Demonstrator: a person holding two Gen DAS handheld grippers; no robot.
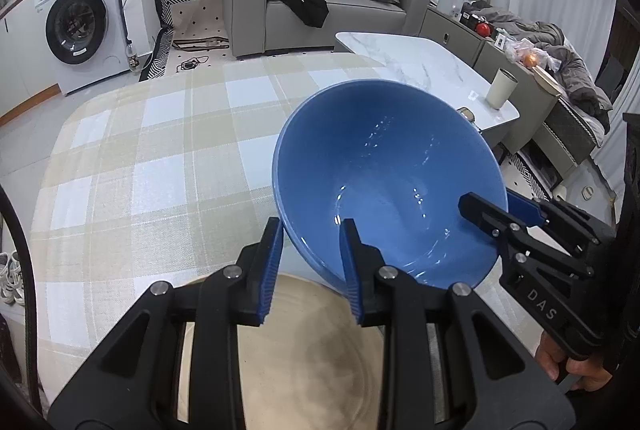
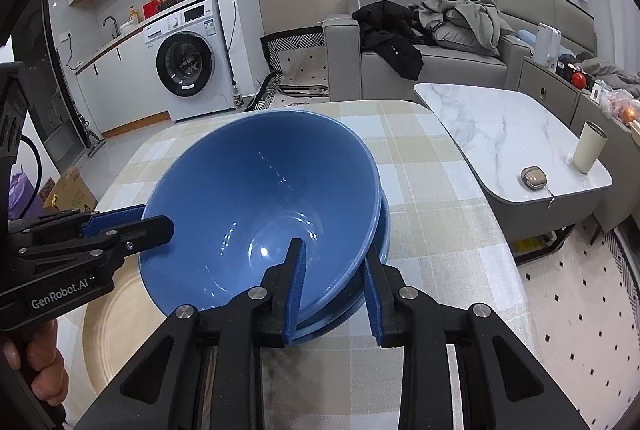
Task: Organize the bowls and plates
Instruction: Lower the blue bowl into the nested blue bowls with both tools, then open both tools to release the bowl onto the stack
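**Two claws on one blue bowl**

You had the blue bowl [image 1: 384, 182] tilted above the checked table [image 1: 160, 158], over its near edge. Your left gripper [image 1: 310, 266] was clamped on the bowl's near rim, one finger inside, one outside. Your right gripper [image 2: 334, 288] straddled the opposite rim with its jaws a little apart (its outer finger stood clear). A second blue bowl [image 2: 376, 250] sat nested beneath, and a beige plate [image 2: 116, 314] lay just beside it.

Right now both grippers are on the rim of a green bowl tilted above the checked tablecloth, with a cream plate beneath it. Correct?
Not quite: the bowl is blue, not green, as the right wrist view shows. The rest holds: left gripper and right gripper straddle its rim, over the checked tablecloth and cream plate.
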